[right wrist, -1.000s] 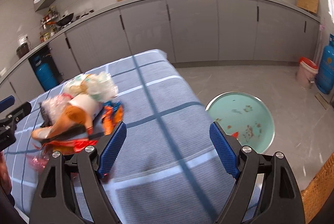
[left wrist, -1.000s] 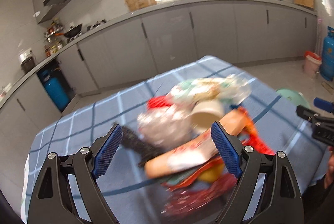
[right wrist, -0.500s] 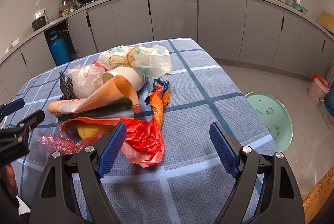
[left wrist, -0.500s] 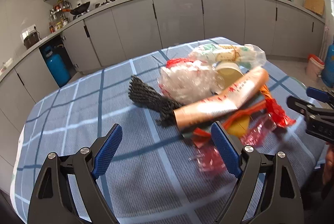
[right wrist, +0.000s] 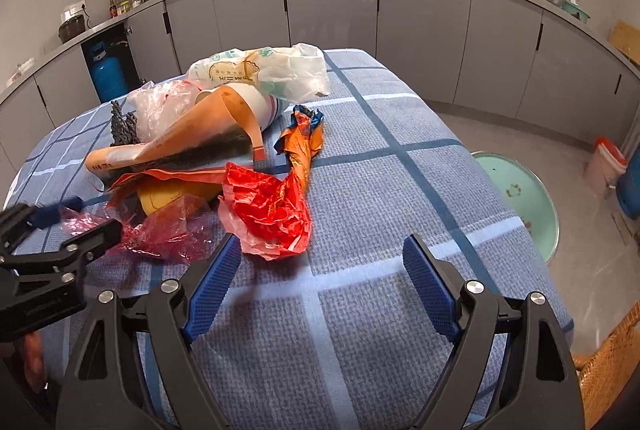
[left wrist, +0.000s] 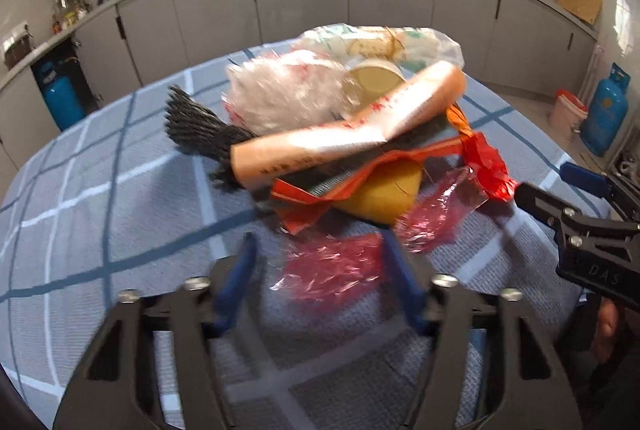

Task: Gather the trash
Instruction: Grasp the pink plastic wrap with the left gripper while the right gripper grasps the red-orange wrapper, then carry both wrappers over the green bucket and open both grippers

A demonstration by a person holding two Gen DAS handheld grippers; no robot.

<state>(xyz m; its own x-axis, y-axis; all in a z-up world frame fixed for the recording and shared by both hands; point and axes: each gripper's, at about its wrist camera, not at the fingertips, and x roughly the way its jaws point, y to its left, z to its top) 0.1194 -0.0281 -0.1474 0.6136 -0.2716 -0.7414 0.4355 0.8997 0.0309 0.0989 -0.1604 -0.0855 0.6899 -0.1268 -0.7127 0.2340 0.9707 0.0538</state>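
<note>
A heap of trash lies on the blue checked tablecloth [left wrist: 120, 230]: a white printed bag [right wrist: 260, 69], a clear crumpled bag [left wrist: 280, 93], a paper cup [left wrist: 376, 77], a long orange paper wrapper [left wrist: 344, 133], a black bristly piece [left wrist: 196, 121], a yellow item [left wrist: 384, 189] and red plastic [right wrist: 272, 209]. My left gripper [left wrist: 318, 242] is low at the heap's near edge. Its jaws are closing with a pink see-through wrapper [left wrist: 332, 270] between them, and a gap still shows on the left side. My right gripper [right wrist: 322, 244] stands open over bare cloth, just right of the red plastic.
A green basin [right wrist: 516, 197] sits on the floor beyond the table's right edge. A bucket [right wrist: 604, 165] and a blue gas cylinder [left wrist: 604, 109] stand farther off, and a wicker seat [right wrist: 608, 362] is near right. Grey kitchen cabinets line the back.
My left gripper has dropped toward the heap's near edge, and its jaws have narrowed around the pink wrapper. My right gripper has swung from the table's right side toward the heap and remains wide.
</note>
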